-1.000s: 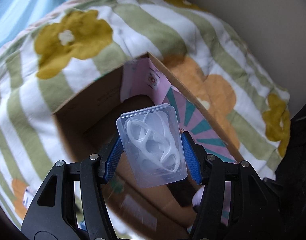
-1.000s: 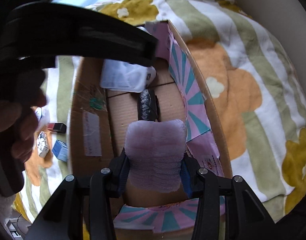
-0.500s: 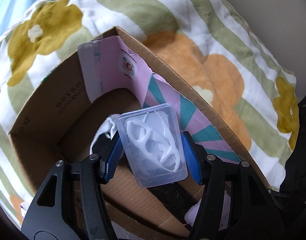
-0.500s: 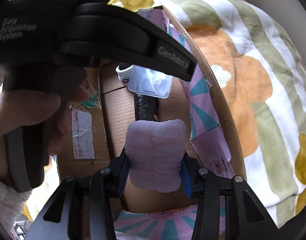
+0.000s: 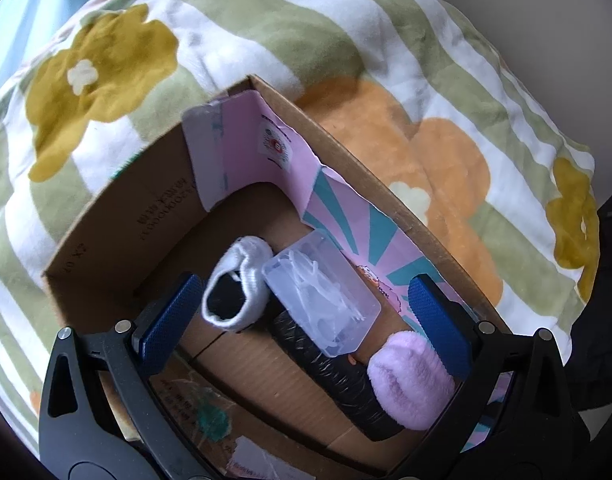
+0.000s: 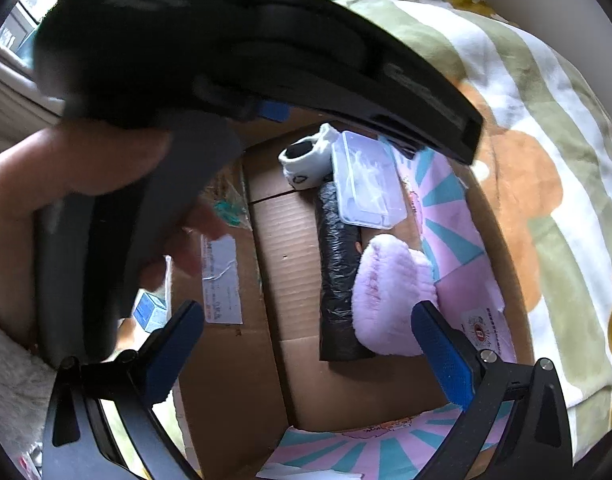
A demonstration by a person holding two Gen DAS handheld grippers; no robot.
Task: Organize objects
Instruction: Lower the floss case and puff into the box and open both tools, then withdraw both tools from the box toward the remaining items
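Both grippers hang over an open cardboard box (image 5: 106, 216) on a flowered blanket. My left gripper (image 5: 304, 322) has its jaws opening wide; the clear plastic case (image 5: 319, 294) of white pieces lies loose below them on the box floor, against the pink lining. My right gripper (image 6: 307, 346) is also opening, and the fluffy lilac pad (image 6: 389, 300) lies free inside the box (image 6: 266, 360), resting on a black wrapped roll (image 6: 337, 264). The same lilac pad (image 5: 409, 380) and black roll (image 5: 337, 372) show in the left wrist view. Nothing is pressed by either gripper's pads.
A white sock (image 5: 238, 284) with a dark opening lies beside the case. The left gripper's black body (image 6: 266, 52) and a hand (image 6: 66, 168) fill the upper left of the right wrist view. A small blue box (image 6: 150, 312) sits outside the carton. The blanket (image 5: 425, 80) surrounds everything.
Both grippers went from shut to wide open. The clear case dropped from the left jaws and the lilac pad from the right jaws; both now lie in the box.
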